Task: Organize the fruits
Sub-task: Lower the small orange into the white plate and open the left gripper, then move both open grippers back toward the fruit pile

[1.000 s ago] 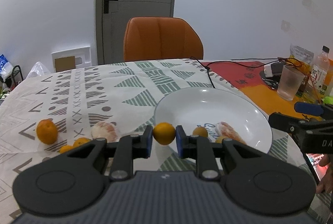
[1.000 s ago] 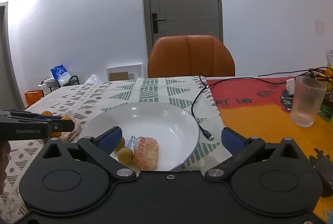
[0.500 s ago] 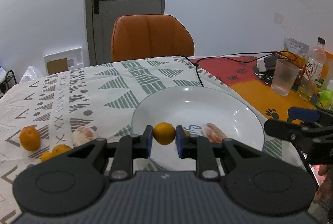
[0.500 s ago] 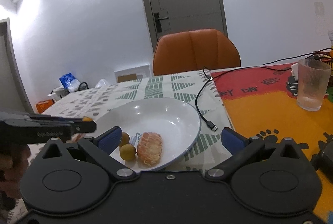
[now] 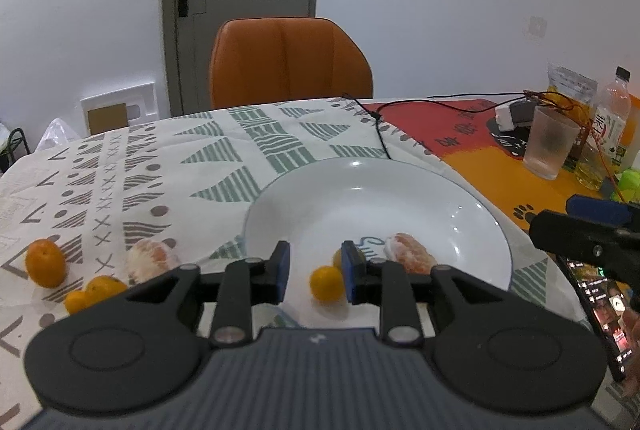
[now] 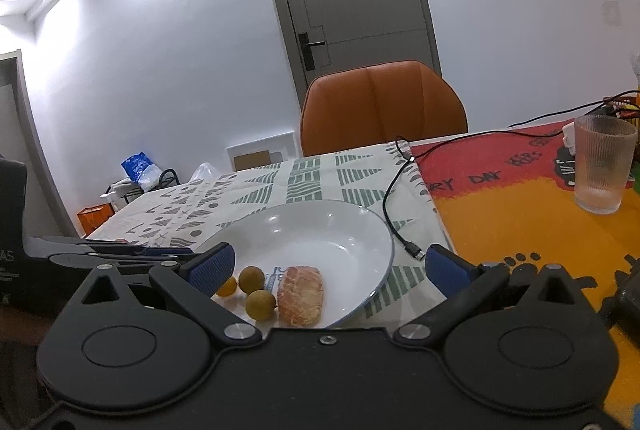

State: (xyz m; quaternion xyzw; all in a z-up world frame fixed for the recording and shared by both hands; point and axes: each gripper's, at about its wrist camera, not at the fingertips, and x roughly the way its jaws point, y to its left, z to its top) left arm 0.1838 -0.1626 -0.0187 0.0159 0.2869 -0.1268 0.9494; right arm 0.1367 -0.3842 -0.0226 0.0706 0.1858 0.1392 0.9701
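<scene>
A white-walled room with a grey door and an orange chair (image 5: 290, 60) at the top of the frame; below them the worktop (image 5: 224, 154) wears a patterned cloth of green triangles, with a red and orange mat at the right carrying a ribbed glass (image 5: 550, 142) and a bottle. A white plate (image 5: 400, 198) sits centre-right in the left wrist view. The left hand-held gripper (image 5: 314, 272) hangs over the plate's near rim at lower centre, its jaws opening: a small orange fruit (image 5: 326, 282) lies between the blue pads, close against the right one and clear of the left, so it looks let go onto the plate. A peeled mandarin (image 5: 410, 256) lies just right of it. In the right wrist view two small brownish round fruits (image 6: 260, 304) lie beside that peeled piece. The right hand-held gripper (image 6: 328, 266) stands wide open and empty over the plate.

Off the plate, at the lower left of the left wrist view, wait a whole mandarin (image 5: 45, 262), two smaller orange fruits (image 5: 94, 292) and another peeled mandarin (image 5: 154, 256). The whole fruits should be light, round and apt to roll; take them across the widest middle. The peeled ones look soft and easily crushed, so a gentle squeeze on the broad sides suits them
</scene>
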